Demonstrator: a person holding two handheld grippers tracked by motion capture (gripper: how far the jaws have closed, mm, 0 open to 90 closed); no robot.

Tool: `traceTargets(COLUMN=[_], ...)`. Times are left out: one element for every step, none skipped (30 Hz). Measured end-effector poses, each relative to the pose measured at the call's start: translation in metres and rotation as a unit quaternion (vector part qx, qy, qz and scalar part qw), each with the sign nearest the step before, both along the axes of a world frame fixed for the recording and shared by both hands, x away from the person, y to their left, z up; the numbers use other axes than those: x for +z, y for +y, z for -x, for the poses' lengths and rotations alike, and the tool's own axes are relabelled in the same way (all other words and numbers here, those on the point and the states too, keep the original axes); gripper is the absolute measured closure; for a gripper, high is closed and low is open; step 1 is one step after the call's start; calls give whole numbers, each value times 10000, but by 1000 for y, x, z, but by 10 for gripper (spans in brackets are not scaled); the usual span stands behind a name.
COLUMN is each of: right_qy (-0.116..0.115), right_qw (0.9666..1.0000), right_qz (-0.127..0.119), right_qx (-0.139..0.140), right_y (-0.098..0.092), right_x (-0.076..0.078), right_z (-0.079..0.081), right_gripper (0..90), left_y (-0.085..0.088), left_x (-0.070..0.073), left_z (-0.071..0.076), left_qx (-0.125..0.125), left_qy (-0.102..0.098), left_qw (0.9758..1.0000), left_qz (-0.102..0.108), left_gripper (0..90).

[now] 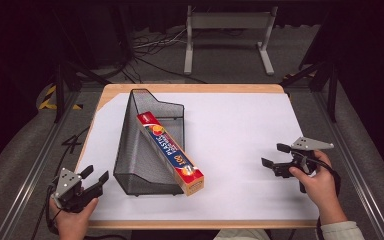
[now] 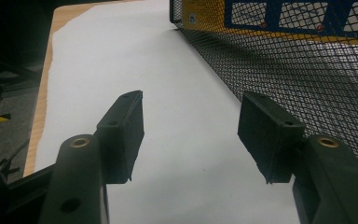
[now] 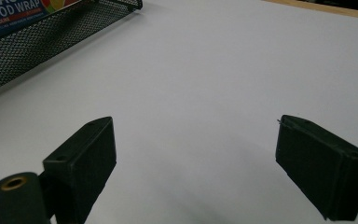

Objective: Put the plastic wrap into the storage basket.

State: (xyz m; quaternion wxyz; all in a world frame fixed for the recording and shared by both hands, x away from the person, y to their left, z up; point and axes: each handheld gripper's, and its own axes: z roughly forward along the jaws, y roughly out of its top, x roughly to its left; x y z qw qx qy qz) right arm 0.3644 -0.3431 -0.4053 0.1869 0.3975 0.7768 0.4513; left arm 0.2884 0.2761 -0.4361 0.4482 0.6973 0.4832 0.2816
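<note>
Right now, your tongs first, then outward.
Left gripper: jaws apart, nothing between them, at the table's 7 o'clock corner, just beside the basket's near wall.
Right gripper: jaws spread wide over bare sheet, at 4 o'clock, well apart from the box.
Long red-and-orange cardboard food-wrap box: lies slanted along the right-hand rim of the black wire-mesh basket, its near end poking out at 6 o'clock.
White paper sheet: covers the wooden table.
Risk: grab the overhanging end alone and the box will likely pivot or drag the light basket.
Risk: your left jaws may snag the mesh.
</note>
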Motion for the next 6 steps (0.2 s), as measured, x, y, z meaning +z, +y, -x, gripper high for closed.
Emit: traceTargets(right_qy=[-7,-17,-43,-66,-70,-80], right_qw=[10000,10000,10000,9999,9999,9999], right_qz=[-23,-58,-82,-101,-100,-80], right_qx=[-2,-18,-25,-30,-41,-42], right_y=[-1,-1,-2,-2,-2,-3], right_x=[-2,-3,-4,-5,-6,-7], right_z=[0,0,0,0,0,0], right_gripper=[130,131,130,131,131,131], left_y=[0,0,0,1,1,1], left_x=[0,0,0,1,1,0], left_z=[0,0,1,1,1,1], left_qx=[-9,-12,-7,0,3,4], left_qy=[-1,-9,-17,-30,-34,-39], left_qw=[10000,10000,10000,10000,10000,10000], left_qz=[-5,-9,-1,13,28,27], left_gripper=[414,414,414,414,414,414])
